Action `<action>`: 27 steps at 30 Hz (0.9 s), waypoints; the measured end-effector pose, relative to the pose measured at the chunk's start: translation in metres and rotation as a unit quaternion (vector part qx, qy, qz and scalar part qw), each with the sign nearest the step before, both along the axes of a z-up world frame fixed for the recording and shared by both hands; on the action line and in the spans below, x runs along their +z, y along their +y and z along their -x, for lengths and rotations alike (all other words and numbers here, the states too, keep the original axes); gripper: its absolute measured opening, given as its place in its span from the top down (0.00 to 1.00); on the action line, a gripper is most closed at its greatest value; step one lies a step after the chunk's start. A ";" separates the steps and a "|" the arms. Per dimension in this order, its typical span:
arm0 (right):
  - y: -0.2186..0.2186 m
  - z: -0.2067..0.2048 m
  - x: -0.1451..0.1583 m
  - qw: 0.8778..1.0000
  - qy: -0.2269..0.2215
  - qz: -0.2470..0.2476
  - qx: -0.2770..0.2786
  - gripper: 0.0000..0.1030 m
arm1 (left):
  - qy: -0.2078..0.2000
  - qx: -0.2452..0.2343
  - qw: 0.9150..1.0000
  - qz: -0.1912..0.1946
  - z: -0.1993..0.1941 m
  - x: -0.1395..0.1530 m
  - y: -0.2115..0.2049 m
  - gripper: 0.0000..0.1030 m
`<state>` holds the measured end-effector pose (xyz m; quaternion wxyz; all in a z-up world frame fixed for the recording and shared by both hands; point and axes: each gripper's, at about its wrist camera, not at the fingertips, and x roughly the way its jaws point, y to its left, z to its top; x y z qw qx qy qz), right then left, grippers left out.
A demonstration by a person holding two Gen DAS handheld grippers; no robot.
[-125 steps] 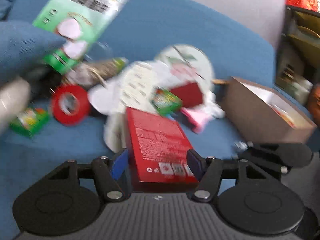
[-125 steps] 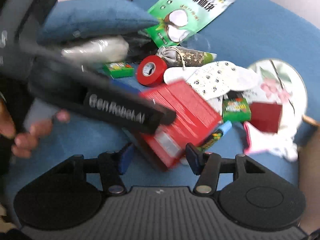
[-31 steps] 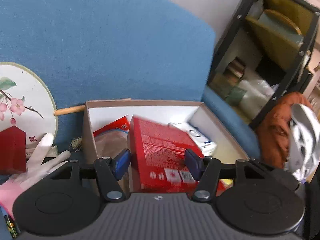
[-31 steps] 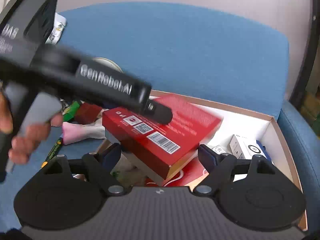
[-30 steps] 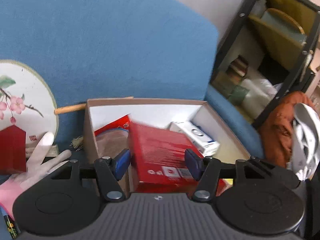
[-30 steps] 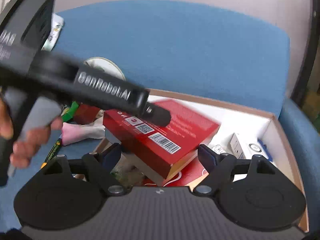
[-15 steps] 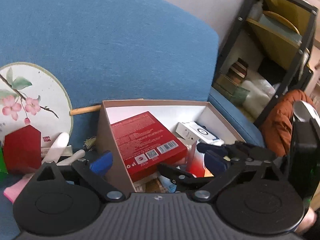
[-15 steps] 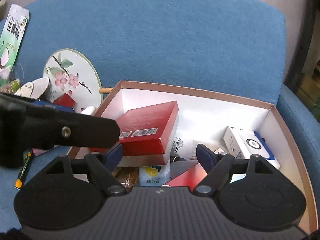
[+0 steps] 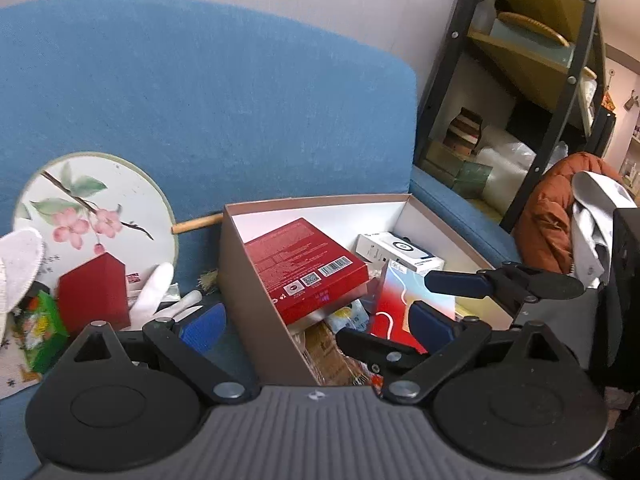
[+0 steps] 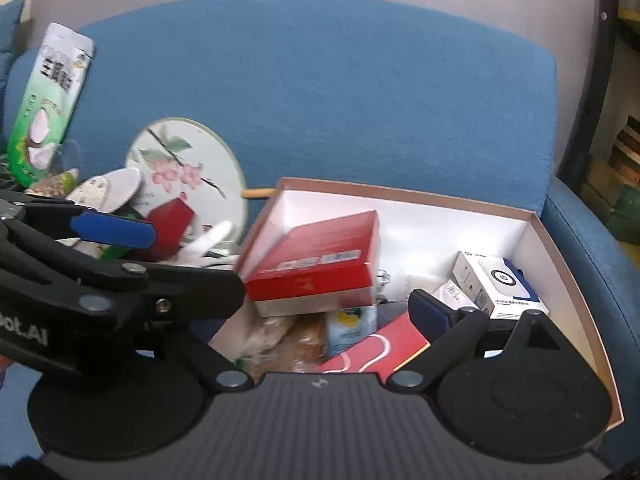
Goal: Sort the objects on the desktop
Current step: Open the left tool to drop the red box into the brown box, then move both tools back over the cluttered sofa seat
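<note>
Both grippers are standing released, left gripper empty, right gripper opening. Red box is lying tilted on clutter inside the cardboard box (probably unstable), risking sliding onto the white carton.

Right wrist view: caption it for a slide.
Red box lies in the cardboard box; right hand-held gripper opening, empty.

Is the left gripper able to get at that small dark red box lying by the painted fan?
Probably yes. The left gripper is open and empty, and the small dark red box lies outside the cardboard box, its top uncovered. A white glove lies against one side.
</note>
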<state>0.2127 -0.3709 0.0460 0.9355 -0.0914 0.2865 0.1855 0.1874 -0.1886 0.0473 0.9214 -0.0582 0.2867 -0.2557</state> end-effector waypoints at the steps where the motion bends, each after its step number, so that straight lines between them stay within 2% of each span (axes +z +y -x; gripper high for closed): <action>1: 0.003 0.005 0.003 1.000 -0.001 0.000 0.001 0.09 | -0.001 0.002 1.000 -0.001 0.005 0.003 0.002 0.02; 9: 0.036 0.052 0.025 1.000 -0.006 0.005 0.025 0.08 | -0.004 0.019 1.000 -0.002 0.043 0.019 0.028 0.02; 15: 0.072 0.088 0.028 0.998 -0.004 0.009 0.066 0.08 | 0.013 0.047 0.999 0.014 0.083 0.007 0.076 0.02; 18: 0.095 0.113 0.014 0.995 -0.007 0.022 0.098 0.08 | 0.010 0.068 0.998 0.006 0.110 -0.011 0.102 0.02; 21: 0.118 0.136 -0.011 0.991 -0.006 0.043 0.127 0.08 | 0.029 0.088 0.996 -0.002 0.129 -0.036 0.127 0.02; 27: 0.150 0.161 -0.059 0.987 0.030 0.051 0.147 0.08 | 0.071 0.135 0.988 -0.008 0.138 -0.081 0.167 0.02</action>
